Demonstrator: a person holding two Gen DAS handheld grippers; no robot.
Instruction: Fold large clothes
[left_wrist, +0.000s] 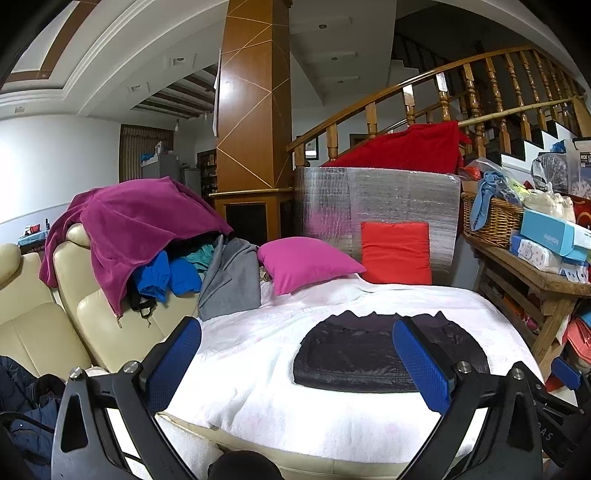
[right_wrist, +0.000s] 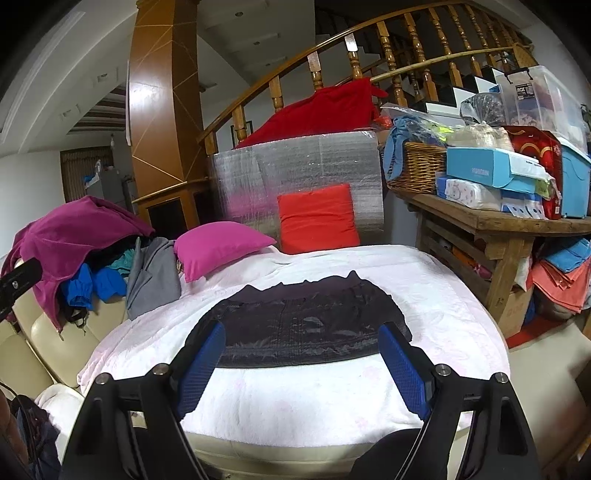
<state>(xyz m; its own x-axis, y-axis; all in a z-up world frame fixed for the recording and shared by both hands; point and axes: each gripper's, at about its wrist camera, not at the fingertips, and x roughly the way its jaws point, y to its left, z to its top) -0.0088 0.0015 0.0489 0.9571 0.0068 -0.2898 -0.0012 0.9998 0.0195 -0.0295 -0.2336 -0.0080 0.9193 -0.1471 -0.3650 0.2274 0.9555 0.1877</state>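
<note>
Folding looks nearly done: your dark garment (right_wrist: 299, 326) lies as a compact rectangle on the white blanket (right_wrist: 332, 402), well in front of the pink pillow (right_wrist: 218, 245), while your left claw (left_wrist: 297, 360) and right claw (right_wrist: 301, 363) gape empty

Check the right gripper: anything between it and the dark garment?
Nothing but bare white blanket. In the right wrist view the right gripper hangs open in front of the folded dark garment, touching nothing.

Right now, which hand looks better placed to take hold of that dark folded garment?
Probably the right hand-held gripper: the dark garment lies centred between its open fingers. The left hand-held gripper, also open, faces mostly white blanket.
</note>
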